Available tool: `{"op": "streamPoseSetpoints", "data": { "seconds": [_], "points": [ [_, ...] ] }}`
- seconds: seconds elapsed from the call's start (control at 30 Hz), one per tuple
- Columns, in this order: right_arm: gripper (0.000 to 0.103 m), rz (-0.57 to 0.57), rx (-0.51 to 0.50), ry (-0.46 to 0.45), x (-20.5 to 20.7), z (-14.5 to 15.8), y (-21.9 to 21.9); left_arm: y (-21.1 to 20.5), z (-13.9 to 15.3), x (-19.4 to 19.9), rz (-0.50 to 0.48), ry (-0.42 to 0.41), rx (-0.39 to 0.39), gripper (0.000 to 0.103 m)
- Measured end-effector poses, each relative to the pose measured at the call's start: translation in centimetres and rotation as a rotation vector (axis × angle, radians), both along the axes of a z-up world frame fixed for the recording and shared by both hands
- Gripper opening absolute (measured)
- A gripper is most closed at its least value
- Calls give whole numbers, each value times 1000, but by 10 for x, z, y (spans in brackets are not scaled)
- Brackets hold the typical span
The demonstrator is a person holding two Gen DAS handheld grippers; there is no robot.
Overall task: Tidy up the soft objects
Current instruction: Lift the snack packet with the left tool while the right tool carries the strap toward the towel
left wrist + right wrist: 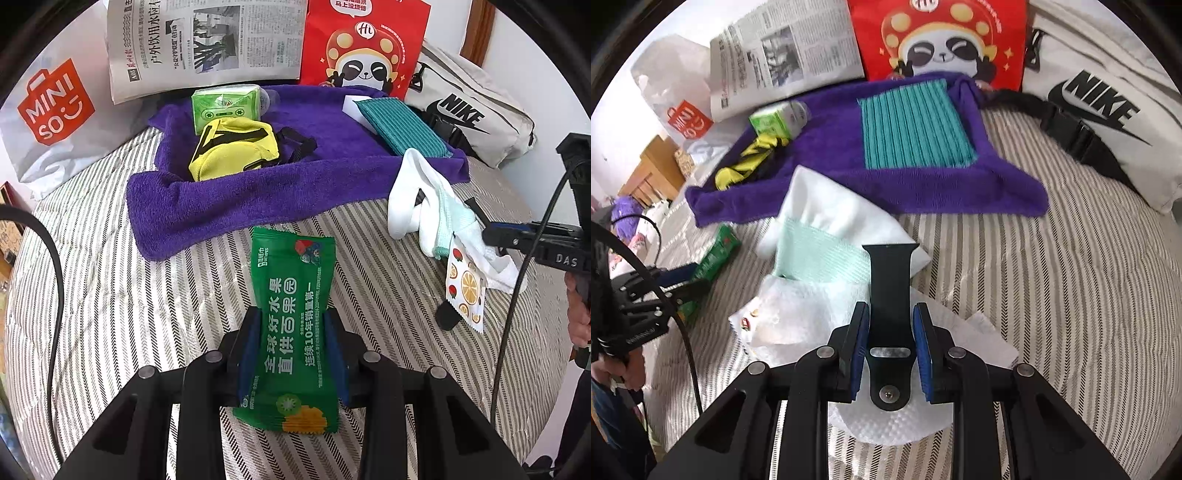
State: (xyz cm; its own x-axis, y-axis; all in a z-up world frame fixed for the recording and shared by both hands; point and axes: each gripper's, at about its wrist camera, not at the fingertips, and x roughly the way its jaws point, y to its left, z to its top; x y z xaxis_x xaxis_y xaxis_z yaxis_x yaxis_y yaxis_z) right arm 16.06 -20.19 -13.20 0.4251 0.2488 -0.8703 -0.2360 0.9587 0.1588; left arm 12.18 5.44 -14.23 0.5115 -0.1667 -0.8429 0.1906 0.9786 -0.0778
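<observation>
My left gripper (293, 325) is shut on a green wet-wipes packet (291, 295) above the striped bedding; the packet also shows in the right wrist view (716, 253). My right gripper (890, 317) is shut on a black watch strap (890, 291) over a white sock with a mint band (820, 251) and white tissue (886, 424). A purple towel (229, 192) lies further back, holding a yellow pouch (232, 147), a green tissue pack (225, 107) and a teal cloth (399, 125). A fruit-print sachet (465, 288) lies beside the sock (410, 192).
A newspaper (207, 40), a red panda bag (365, 44), a white Miniso bag (51, 110) and a white Nike bag (469, 114) stand along the back. A black cable (55, 266) hangs on the left. Wooden furniture (653, 166) is beyond the bed.
</observation>
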Motion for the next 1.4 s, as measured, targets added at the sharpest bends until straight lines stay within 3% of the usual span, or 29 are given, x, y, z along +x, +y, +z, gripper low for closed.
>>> {"op": "streamPoseSetpoints", "data": {
  "seconds": [0.13,0.37,0.8,1.4],
  "points": [
    [26,-4,10,15,4,-5,1,0,0,1,1,5,4,33],
    [24,14,15,-39,-2,7,-2,-4,0,2,-4,6,21,34],
    [24,1,39,-78,-6,34,-9,13,6,-3,16,5,-60,32],
    [24,17,76,-103,22,64,6,16,41,4,9,-39,-118,32]
  ]
}}
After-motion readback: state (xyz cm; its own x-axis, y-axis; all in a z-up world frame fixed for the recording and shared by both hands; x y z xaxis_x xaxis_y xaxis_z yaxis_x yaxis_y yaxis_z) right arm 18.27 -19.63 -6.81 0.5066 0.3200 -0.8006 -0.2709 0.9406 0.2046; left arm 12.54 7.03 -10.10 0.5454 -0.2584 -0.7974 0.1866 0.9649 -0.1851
